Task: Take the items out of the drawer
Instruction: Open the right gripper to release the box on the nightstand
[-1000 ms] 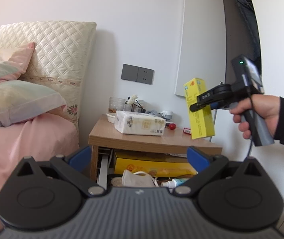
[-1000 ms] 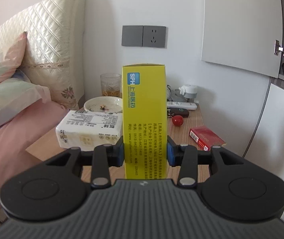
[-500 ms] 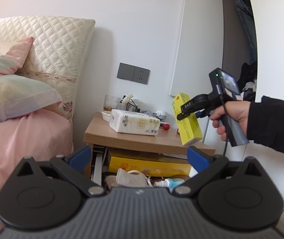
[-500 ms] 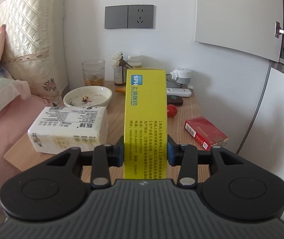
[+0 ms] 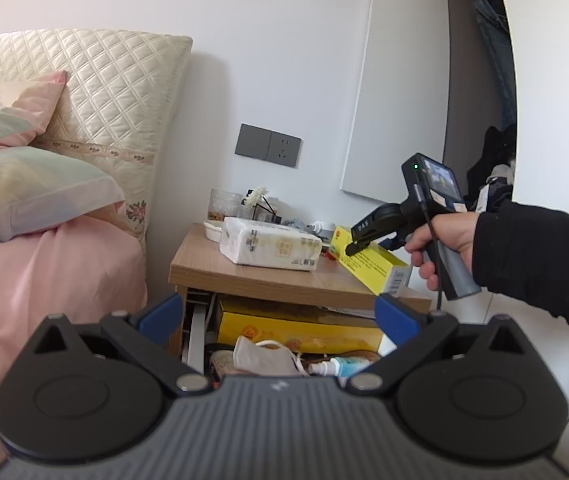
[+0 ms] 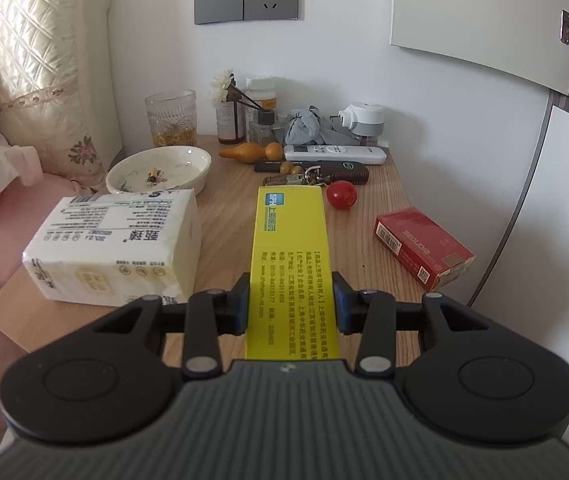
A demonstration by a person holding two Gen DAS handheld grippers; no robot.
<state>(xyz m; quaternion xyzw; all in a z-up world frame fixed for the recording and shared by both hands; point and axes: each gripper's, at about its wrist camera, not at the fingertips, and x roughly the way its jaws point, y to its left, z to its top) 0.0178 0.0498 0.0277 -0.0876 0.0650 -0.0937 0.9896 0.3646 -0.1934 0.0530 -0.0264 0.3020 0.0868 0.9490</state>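
In open drawer [image 5: 200, 332], yellow carton [image 5: 296, 330], maybe mask [image 5: 262, 358]

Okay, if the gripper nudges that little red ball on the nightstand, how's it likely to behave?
The red ball looks round and glossy, so it would probably roll at a light touch and slip from flat pads. The keys and the yellow box might stop it leftward; toward the red pack the nightstand lies bare, so it could reach the edge.

**Black grippers, blue pads, a dark sleeve**

Each gripper, left [image 5: 280, 316] and right [image 6: 292, 306], has a ribbed grey body, two black round housings, silver screws and blue-padded fingers [image 6: 240, 306]. The right one carries a grey handle, a small screen, a green light and a black cable. The person's sleeve [image 5: 540, 264] is black.
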